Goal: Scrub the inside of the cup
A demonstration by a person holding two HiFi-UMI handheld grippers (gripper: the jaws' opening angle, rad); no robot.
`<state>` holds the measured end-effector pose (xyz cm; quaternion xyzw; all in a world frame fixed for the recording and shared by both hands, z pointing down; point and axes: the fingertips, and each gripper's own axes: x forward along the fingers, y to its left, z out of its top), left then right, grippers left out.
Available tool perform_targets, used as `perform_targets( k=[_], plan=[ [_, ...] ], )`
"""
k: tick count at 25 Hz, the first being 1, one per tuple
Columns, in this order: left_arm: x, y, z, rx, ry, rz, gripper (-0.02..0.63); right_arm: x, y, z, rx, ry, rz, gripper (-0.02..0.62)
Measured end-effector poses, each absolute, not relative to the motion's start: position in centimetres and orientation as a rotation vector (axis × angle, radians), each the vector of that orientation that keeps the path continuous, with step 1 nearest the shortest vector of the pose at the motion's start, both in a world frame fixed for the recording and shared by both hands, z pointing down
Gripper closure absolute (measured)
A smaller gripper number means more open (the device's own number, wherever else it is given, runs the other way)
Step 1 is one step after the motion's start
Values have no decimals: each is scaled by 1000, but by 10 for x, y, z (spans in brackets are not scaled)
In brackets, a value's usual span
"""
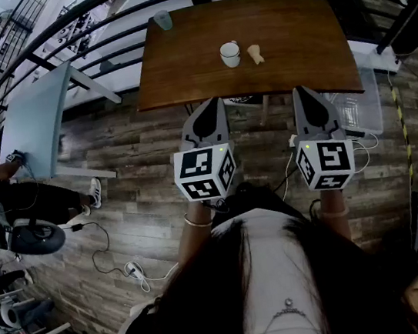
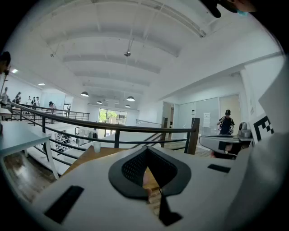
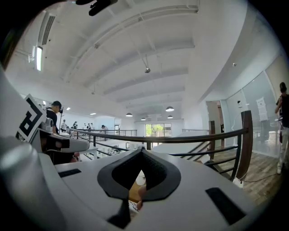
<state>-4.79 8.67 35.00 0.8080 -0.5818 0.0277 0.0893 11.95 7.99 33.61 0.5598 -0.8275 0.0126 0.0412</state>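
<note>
Midway across the brown wooden table (image 1: 181,81), head view: white rounded cup (image 1: 230,55), a small beige item (image 1: 255,54) of unclear kind just beside it; left gripper (image 1: 214,108) and right gripper (image 1: 301,95) short of the near edge. Left gripper view: ribbed dark jaws together, empty, hiding most of the table. Right gripper view: jaws together, empty; cup only a white sliver through their gap.

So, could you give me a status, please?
Left tool, right tool shut, empty. White cup untouched on table, beige item beside it. Nothing blocking.
</note>
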Motion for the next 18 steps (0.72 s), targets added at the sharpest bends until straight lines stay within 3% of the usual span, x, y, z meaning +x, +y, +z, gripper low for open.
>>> perform_targets(
  k=[18],
  plan=[
    [-20,46,369,2412,-1729,191,597,130,51,352,1655,-2553,64,560]
  ],
)
